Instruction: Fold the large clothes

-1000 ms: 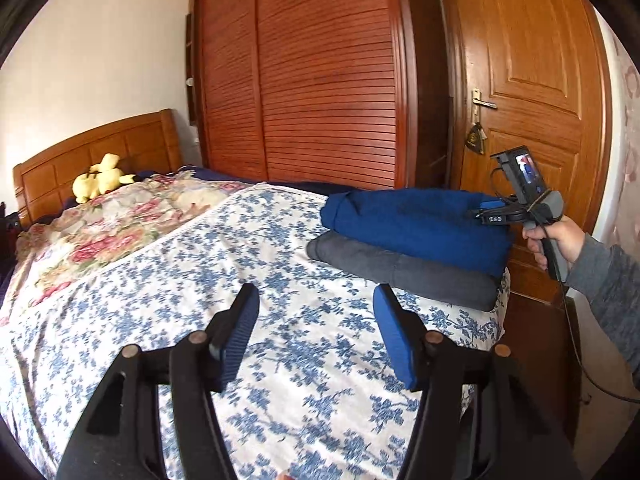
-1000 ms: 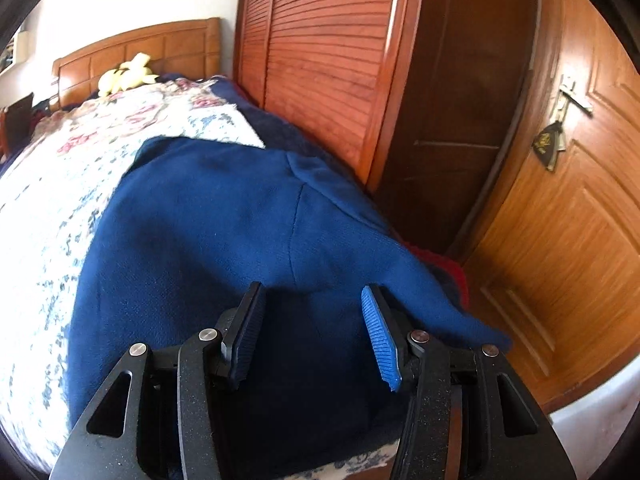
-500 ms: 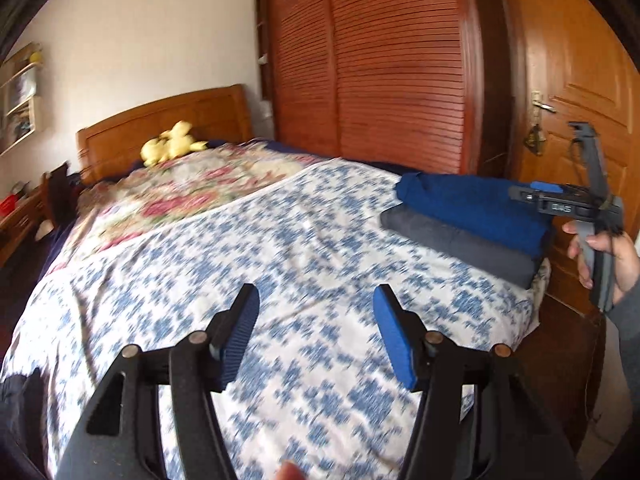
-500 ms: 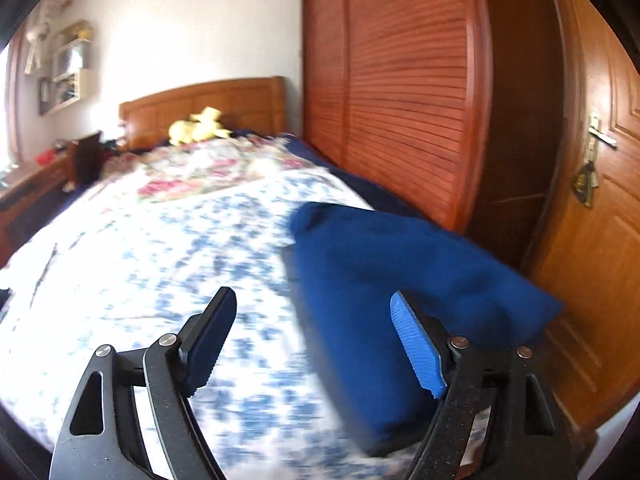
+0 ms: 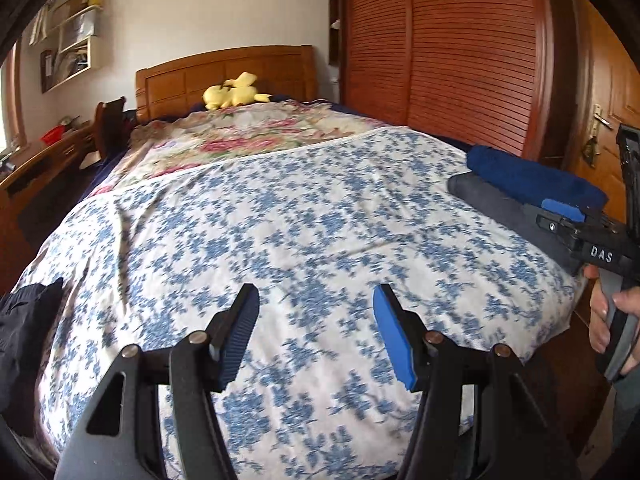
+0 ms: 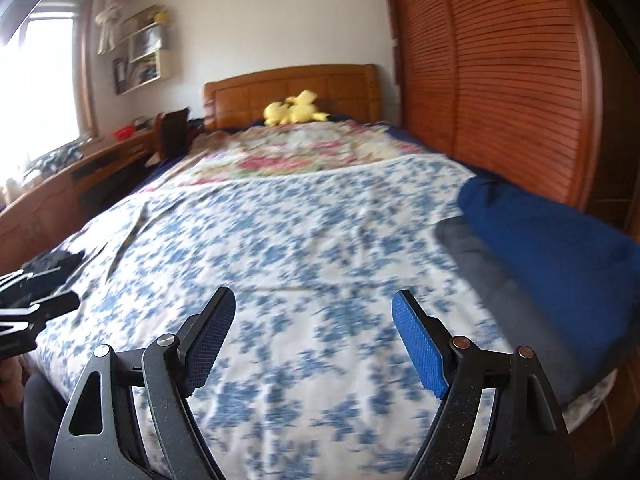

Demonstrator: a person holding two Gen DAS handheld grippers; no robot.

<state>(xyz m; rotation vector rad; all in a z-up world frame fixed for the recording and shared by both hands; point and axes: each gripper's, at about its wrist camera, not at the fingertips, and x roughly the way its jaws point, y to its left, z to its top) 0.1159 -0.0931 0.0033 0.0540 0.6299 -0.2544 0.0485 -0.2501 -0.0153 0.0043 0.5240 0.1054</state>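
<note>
A folded blue garment (image 5: pixel 532 178) (image 6: pixel 560 248) lies on top of a folded grey garment (image 5: pixel 492 204) (image 6: pixel 492 276) at the right edge of the bed (image 5: pixel 304 216). A black garment (image 5: pixel 24 320) (image 6: pixel 52 266) lies bunched at the bed's left edge. My left gripper (image 5: pixel 314 320) is open and empty, above the bed's near end. My right gripper (image 6: pixel 312 332) is open and empty, left of the folded stack; it also shows in the left wrist view (image 5: pixel 560 210), held in a hand.
The bed has a blue-flowered sheet (image 6: pixel 280 248) and a pink floral cover (image 5: pixel 248 136). A yellow plush toy (image 5: pixel 232 94) sits by the wooden headboard. A slatted wardrobe (image 5: pixel 440 48) and a door (image 5: pixel 608 92) stand to the right. A desk (image 6: pixel 92 164) runs along the left.
My right gripper let go of the blue garment, opened wider and drew back left of the stack. Both views swung left and back, showing more of the bed.
</note>
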